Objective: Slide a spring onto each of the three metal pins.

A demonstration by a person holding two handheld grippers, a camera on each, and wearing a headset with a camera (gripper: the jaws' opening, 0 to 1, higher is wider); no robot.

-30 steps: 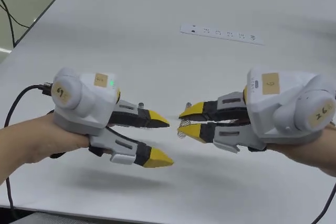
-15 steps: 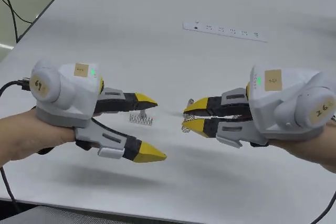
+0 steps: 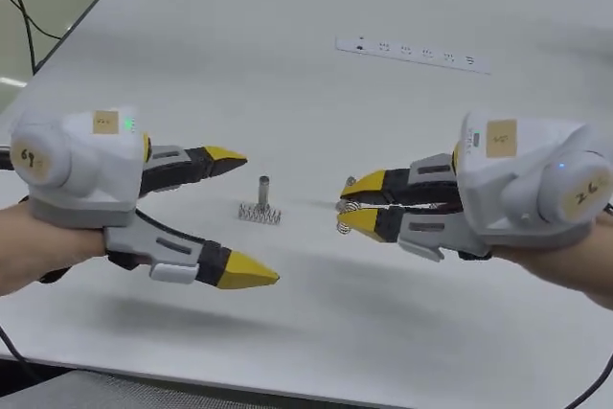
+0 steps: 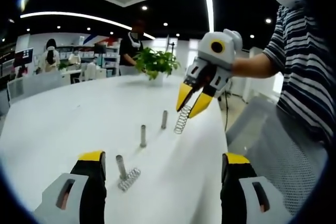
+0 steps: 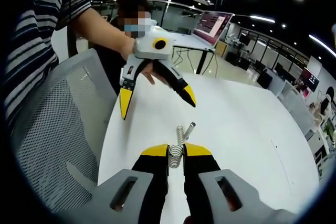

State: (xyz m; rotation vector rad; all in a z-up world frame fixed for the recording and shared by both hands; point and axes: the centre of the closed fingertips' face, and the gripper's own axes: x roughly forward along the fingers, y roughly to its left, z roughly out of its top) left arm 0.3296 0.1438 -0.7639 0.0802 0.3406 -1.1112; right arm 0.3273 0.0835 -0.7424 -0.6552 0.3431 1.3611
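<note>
Right tongs (image 5: 177, 153) pinch coiled wire spring (image 5: 179, 135); cylindrical pins (image 4: 143, 136) upright.

The left gripper (image 3: 251, 218) and right gripper (image 3: 347, 204) match: rounded white plastic housings, grey slotted jaw arms, black mid-sections, pointed yellow tips. Each housing carries tan paper stickers (image 3: 501, 139) with handwritten numbers; a small green light (image 3: 128, 124) glows on the left. The person wears a black-and-white striped sleeve (image 4: 299, 51)

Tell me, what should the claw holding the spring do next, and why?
Probably move the right claw to bring its coiled metal spring over the top of the nearest short grey metal pin. The claw is shut on the spring, which hangs close to that bare upright pin.
</note>
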